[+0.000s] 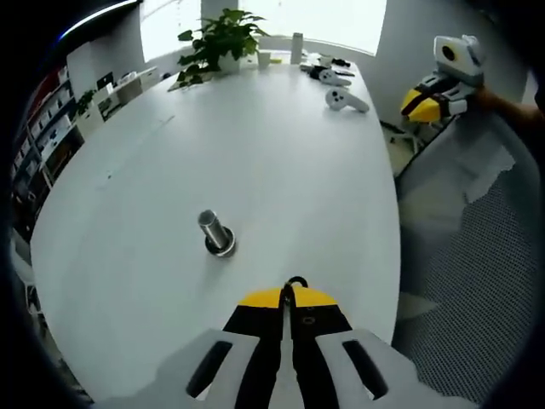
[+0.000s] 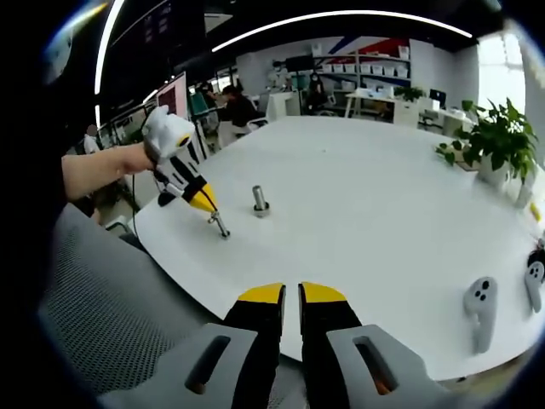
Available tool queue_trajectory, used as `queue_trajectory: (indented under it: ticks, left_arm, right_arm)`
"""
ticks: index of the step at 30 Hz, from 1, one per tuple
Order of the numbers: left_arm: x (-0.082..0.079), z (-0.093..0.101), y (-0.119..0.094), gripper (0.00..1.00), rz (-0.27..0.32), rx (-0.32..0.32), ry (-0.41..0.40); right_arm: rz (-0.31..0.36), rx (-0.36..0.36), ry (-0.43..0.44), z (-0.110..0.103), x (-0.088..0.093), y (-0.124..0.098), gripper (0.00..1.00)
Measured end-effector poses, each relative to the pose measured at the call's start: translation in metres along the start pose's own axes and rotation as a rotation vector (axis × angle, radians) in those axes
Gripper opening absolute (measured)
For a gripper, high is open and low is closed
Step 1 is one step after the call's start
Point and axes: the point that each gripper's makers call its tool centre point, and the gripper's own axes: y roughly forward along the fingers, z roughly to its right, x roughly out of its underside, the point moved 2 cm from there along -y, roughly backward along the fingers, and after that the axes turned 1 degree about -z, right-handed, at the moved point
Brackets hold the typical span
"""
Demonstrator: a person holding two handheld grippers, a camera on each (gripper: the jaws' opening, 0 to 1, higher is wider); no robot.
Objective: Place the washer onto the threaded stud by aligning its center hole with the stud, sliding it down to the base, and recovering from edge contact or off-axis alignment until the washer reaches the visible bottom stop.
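1. In my left gripper view, the left claw [image 1: 292,294] rises from the bottom edge with its yellow-tipped jaws pressed together on the washer [image 1: 295,281], a thin dark ring of which only the top edge peeks out between the tips.
2. The threaded stud [image 1: 214,229] stands upright on the white table [image 1: 281,153], ahead and to the left of the left claw and apart from it. A wider collar at its foot looks like the bottom stop.
3. In my right gripper view, the right claw [image 2: 289,296] sits at the near table edge, jaws almost touching with only a thin gap, holding nothing.
4. That same view shows the left claw from the side, tips low over the table just beside the stud.
5. I judge the washer light, rigid, flat and smooth metal, so it could slip or pivot in an edge pinch.
6. I would keep hold at the rim only, leaving the centre hole free, and level the ring before lowering.
7. A potted plant [image 1: 217,41] and white controllers [image 1: 346,100] lie far across the table.
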Motion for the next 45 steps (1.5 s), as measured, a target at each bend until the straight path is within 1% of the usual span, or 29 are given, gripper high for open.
queue_trajectory:
  ticks: [2,6,11,15,19,23,25,29,34,35,40,45]
  left_arm:
    - [0.0003,-0.0001,0.001,0.0,-0.001,0.003,-0.008]
    - [0.0066,-0.0028,0.0032,0.0,-0.027,-0.002,-0.01]
    - [0.0043,-0.0033,0.0014,0.0,-0.007,-0.001,-0.022]
    - [0.003,-0.0049,0.0011,0.0,-0.005,-0.007,-0.021]
    - [0.0045,-0.0042,0.002,0.0,-0.016,0.001,-0.02]
    - [0.0039,-0.0026,0.0012,0.0,-0.014,0.007,-0.023]
    - [0.0063,-0.0005,0.0017,0.0,-0.03,0.024,-0.026]
    - [0.0056,-0.0019,0.0019,0.04,-0.028,0.008,-0.006]
    - [0.0018,-0.0021,0.001,0.02,-0.011,0.004,-0.003]
    - [0.0015,-0.002,0.001,0.0,-0.009,0.004,-0.001]
    - [0.0017,-0.0013,0.0007,0.0,-0.013,0.007,0.01]
    - [0.0024,-0.0032,0.0005,0.0,-0.014,0.006,-0.009]
  right_arm:
    - [0.001,0.001,0.0,0.0002,-0.0001,-0.0001,0.09]
    - [0.002,0.001,0.002,0.0003,-0.0002,-0.0001,0.09]
    - [0.003,0.002,0.004,0.0007,-0.0001,0.0,0.09]
    - [0.0,-0.001,0.004,0.0002,0.0003,0.0003,0.09]
    - [0.001,-0.001,0.006,0.0002,0.0001,0.0004,0.09]
    - [0.002,-0.003,0.006,-0.001,-0.0002,0.0012,0.09]
    - [0.001,-0.005,0.005,-0.0013,-0.0002,0.0013,0.09]
    - [0.003,-0.006,0.005,-0.0007,-0.0003,0.001,0.09]
    - [0.005,-0.009,0.007,-0.0009,-0.0006,0.0009,0.09]
    - [0.005,-0.01,0.007,-0.0009,-0.0005,0.0009,0.09]
    - [0.008,-0.012,0.009,-0.0007,-0.0008,0.0008,0.09]
    - [0.009,-0.012,0.009,0.0,-0.0007,0.0006,0.09]
